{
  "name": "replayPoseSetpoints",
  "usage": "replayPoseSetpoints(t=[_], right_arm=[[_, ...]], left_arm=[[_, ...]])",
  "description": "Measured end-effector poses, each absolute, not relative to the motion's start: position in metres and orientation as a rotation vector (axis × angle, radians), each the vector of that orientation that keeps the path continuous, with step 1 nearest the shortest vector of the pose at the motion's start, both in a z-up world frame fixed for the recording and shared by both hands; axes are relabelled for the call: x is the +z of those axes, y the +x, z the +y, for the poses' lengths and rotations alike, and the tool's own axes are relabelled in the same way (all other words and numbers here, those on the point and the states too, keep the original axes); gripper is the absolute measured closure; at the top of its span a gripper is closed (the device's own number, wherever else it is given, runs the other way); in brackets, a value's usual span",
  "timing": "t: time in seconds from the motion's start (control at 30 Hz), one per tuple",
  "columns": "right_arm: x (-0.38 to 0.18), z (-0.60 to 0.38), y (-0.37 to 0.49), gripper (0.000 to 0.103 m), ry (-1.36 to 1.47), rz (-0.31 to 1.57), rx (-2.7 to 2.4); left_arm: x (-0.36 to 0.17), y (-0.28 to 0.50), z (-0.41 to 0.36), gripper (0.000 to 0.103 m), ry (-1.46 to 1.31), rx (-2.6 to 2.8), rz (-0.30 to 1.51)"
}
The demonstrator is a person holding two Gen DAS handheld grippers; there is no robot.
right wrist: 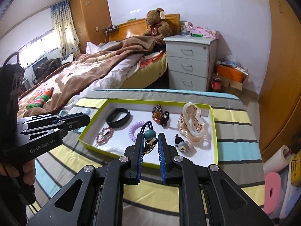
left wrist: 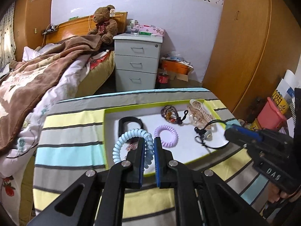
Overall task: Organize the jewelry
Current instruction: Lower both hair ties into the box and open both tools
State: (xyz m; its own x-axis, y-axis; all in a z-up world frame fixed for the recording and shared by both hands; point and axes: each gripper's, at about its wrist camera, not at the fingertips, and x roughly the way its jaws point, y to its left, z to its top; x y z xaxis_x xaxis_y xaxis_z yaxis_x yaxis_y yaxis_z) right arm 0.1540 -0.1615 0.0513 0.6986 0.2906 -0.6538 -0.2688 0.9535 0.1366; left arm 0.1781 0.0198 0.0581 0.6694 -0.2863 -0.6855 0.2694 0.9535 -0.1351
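Sorting hair ties | my left tongs (left wrist: pixel 149 141) gripped the blue coil tie (left wrist: pixel 120 143), right tongs (right wrist: pixel 149 138) the bobble tie (right wrist: pixel 150 134), both above the tray (right wrist: pixel 213 120) | next: set each down apart.

Tray (right wrist: pixel 213 120): lime-green rim, white floor. Cloth (right wrist: pixel 233 116): yellow, grey, aqua stripes. Coil ties: pale blue (left wrist: pixel 120 143), lilac (left wrist: pixel 166 132). Band (right wrist: pixel 118 120): black. Claw clip (right wrist: pixel 191 124): translucent pink.
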Motion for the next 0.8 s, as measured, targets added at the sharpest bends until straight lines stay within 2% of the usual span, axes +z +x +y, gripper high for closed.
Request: replayPoseSetpoints(t=[0.5, 0.8], right_arm=[[0.012, -0.160, 0.192, 0.088, 0.007, 0.858, 0.313], [0.002, -0.159, 0.198, 0.088, -0.041, 0.881, 0.289]], left_arm=[[0.012, 0.212, -0.009, 0.093, -0.017, -0.343, 0.886], [0.001, 0.215, -0.014, 0.093, -0.007, -0.342, 0.909]])
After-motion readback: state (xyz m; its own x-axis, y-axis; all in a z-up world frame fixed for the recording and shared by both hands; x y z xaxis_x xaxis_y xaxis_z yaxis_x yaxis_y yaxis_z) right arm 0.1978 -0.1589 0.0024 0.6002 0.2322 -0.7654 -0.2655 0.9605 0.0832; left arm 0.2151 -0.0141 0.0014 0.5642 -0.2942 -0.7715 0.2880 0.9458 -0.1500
